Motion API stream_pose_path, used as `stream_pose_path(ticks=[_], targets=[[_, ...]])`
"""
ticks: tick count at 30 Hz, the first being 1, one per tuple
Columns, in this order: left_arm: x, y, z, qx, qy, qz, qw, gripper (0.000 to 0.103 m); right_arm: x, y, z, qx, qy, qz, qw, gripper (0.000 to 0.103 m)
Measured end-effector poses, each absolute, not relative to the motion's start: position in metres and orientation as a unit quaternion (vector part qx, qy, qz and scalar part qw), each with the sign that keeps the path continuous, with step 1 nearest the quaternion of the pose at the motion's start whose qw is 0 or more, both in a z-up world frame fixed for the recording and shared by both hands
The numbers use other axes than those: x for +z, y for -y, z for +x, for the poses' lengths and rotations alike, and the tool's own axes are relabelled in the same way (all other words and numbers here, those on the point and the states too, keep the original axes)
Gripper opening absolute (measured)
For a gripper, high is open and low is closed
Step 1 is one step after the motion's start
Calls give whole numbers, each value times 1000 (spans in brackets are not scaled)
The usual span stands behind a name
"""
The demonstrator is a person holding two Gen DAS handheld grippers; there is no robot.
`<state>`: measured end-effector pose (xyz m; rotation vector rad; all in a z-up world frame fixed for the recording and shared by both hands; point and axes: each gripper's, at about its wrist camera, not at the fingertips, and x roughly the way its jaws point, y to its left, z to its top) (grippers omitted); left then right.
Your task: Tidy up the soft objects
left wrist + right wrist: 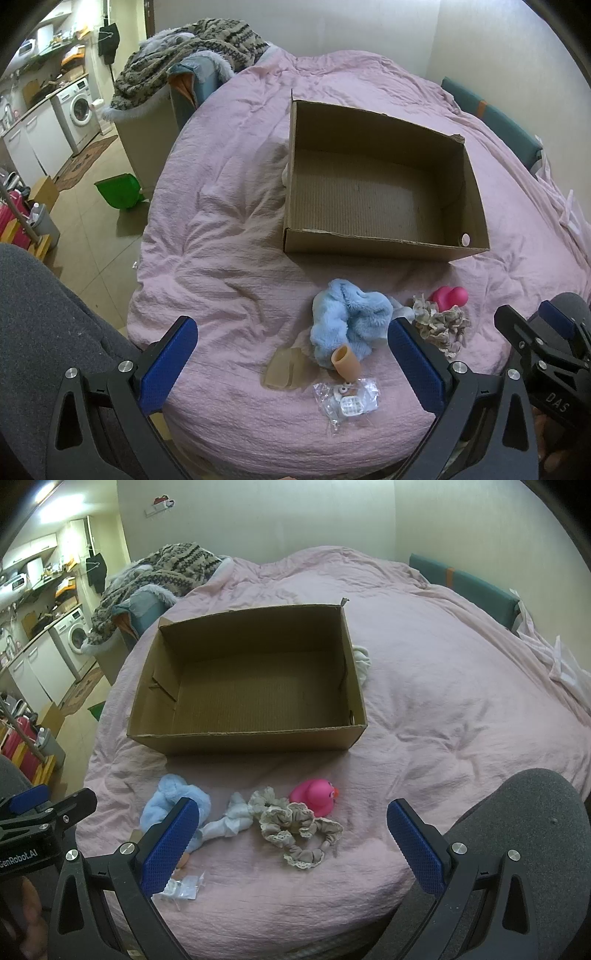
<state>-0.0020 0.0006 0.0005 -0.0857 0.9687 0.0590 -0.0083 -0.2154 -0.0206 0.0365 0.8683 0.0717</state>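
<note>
The soft things, a blue plush [177, 797], frilly scrunchies [295, 830] and a pink duck [314, 796], lie in a row near the bed's [461, 720] front edge. Beyond bare quilt stands the open cardboard box [243, 734]. Left claw [291, 358] and right claw [293, 843] gape wide, holding nothing.

You see the cardboard box [243, 686] on the bed [443, 709]; before it lie the plush toy [166, 801], scrunchies [295, 827] and duck [314, 795], left to right.
</note>
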Motion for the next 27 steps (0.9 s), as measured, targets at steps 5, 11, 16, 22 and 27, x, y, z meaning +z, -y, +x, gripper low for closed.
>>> stream_pose_path(ticks=[5, 11, 16, 22, 27], targets=[[0, -1, -2, 29, -466, -42, 883, 103, -19, 218, -8, 34, -420, 19, 907, 103], [-2, -2, -1, 28, -467, -43, 883, 103, -18, 219, -9, 35, -420, 19, 907, 103], [-2, -3, -1, 29, -469, -46, 881, 103, -18, 219, -9, 35, -420, 20, 907, 103], [-2, -3, 0, 28, -470, -45, 881, 103, -18, 220, -9, 35, -420, 20, 907, 103], [-3, -4, -1, 27, -471, -46, 881, 103, -18, 220, -9, 35, -419, 20, 907, 103]])
